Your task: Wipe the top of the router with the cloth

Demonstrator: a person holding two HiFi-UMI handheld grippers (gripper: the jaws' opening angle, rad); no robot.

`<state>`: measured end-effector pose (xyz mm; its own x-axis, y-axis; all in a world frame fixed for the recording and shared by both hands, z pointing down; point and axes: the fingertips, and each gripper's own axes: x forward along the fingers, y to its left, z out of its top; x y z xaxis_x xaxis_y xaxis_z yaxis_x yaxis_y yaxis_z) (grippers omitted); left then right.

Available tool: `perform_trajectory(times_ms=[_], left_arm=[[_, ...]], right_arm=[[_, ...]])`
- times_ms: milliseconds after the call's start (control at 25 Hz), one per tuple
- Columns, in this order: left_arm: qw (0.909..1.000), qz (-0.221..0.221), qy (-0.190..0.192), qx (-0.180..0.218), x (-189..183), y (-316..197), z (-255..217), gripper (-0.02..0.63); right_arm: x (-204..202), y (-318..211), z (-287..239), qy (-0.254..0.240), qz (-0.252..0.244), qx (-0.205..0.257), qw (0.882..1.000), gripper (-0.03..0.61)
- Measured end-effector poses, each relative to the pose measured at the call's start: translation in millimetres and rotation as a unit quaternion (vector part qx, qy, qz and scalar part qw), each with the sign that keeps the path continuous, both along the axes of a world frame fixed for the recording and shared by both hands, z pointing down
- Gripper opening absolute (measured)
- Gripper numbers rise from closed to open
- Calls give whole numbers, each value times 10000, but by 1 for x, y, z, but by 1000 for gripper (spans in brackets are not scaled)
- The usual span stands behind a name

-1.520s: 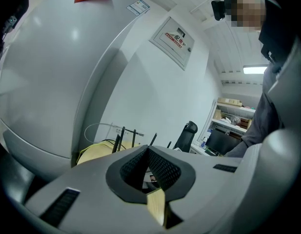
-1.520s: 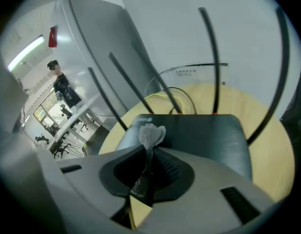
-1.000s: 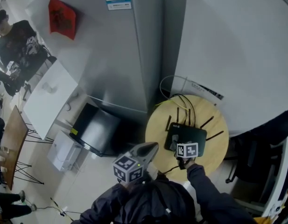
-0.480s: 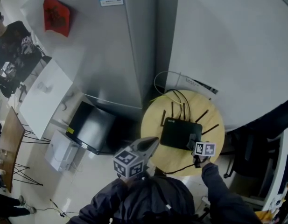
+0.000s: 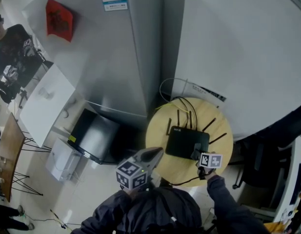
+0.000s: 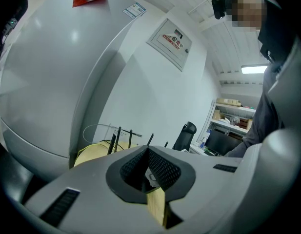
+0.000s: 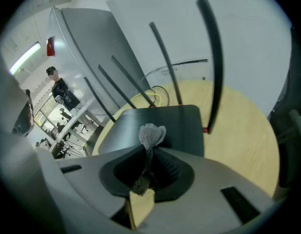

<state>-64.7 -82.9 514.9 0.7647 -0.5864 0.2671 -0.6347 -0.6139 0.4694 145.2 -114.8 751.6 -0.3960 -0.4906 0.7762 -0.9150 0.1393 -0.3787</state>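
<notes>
The black router [image 5: 187, 143] with several upright antennas lies on a round wooden table [image 5: 223, 152]. My right gripper [image 5: 199, 156] hovers at the router's near right corner, shut on a small grey cloth [image 7: 151, 135] that sticks out past the jaw tips over the router's top [image 7: 160, 126]. In the right gripper view I cannot tell whether the cloth touches the top. My left gripper [image 5: 151, 156] is held off the table's near left edge; its jaws are closed together with nothing between them [image 6: 149, 165].
A tall grey cabinet [image 5: 121, 57] stands behind the table, with a curved white wall [image 5: 248, 48] to the right. Cables [image 5: 182, 104] run from the router's back. A black box [image 5: 94, 135] sits on the floor at left. A person [image 5: 13, 38] stands far left.
My right gripper with the cloth slid from the router's near middle out to the right, then came back a little toward the router's near right corner. The left gripper barely moved.
</notes>
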Motion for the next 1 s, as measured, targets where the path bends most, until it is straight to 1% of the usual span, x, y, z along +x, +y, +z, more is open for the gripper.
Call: perform_trajectory(times_ms=[160,280,360,440,560,680,880,1000], left_arm=[[10000,-23,-14,-19,0,3,0,-6],[10000,-54,-33,-28,-1,4,0,-8],[9999,-80,-45,-43,-3,6,0,-6],[9999,-105,-66,-57,-6,6,1,-8],[9999,-122,-78,-46,-8,5,1,-6],[9999,-102,-63,-50,-6,4,1,-6],[10000,41,-22,-38,6,2,1,-8],[9999,143,-20,-30,15,1,1,-8]], right_arm=[[-76,2,-7,-389,-504,43,9980,72],[-132,9,-9,-535,-1016,55,9934,72],[-155,14,-7,-474,-1309,40,9903,72],[-162,17,-1,-379,-1424,-31,9891,72],[-149,21,2,-346,-1401,-140,9894,72],[-120,27,5,-345,-1328,-209,9903,72],[-62,37,9,-439,-891,-331,9945,72],[-35,41,11,-474,-675,-389,9958,72]])
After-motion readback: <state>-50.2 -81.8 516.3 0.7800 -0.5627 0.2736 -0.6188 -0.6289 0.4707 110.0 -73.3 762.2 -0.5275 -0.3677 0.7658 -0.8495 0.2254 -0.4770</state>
